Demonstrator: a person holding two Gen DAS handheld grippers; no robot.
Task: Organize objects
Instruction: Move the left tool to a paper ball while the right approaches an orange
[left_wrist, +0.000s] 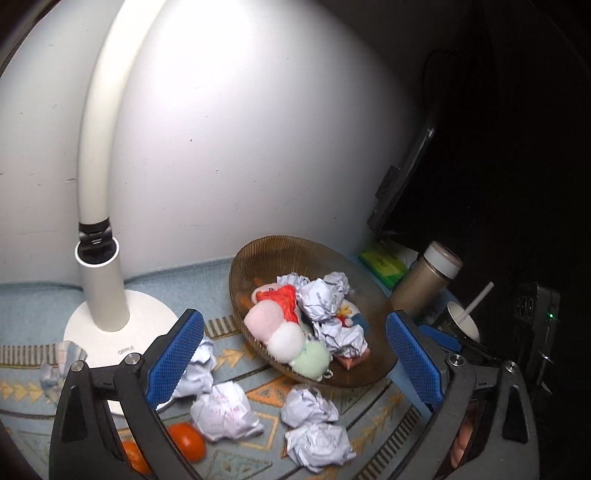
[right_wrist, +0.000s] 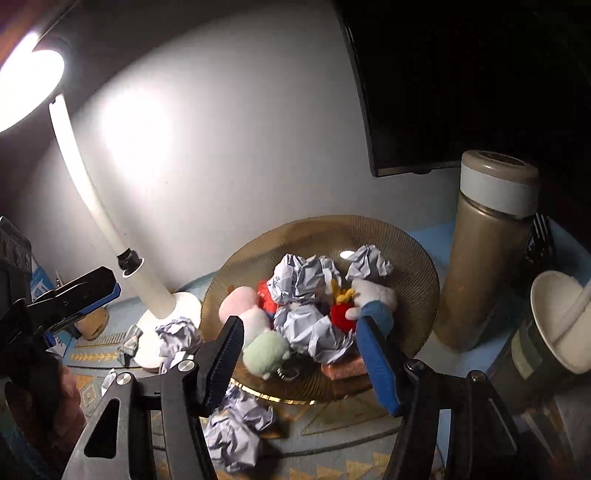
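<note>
Amber ribbed glass marks the landmark: a wide bowl (left_wrist: 258, 258) on the patterned blue cloth (left_wrist: 236, 354), heaped with crumpled paper balls and small plush toys. Left of the bowl stands the white desk lamp (left_wrist: 99, 295); right of it a tall tan flask (right_wrist: 487, 258) and a paper cup with a straw (right_wrist: 561, 321). In front of the bowl, on the cloth, several loose paper balls (left_wrist: 225, 410) lie close together, and left of those sit orange fruits (left_wrist: 188, 439).

Both claws hold nothing. The left gripper (left_wrist: 295, 354) stands wide, its blue pads framing the bowl's near rim. The right gripper (right_wrist: 303, 354) is about half open over the same rim, no pad touching anything.

My worry is the heap: it rises near the rim, so another ball dropped on top could roll a plush off the near edge. A careless swing rightward could also clip the flask or tip the cup.
</note>
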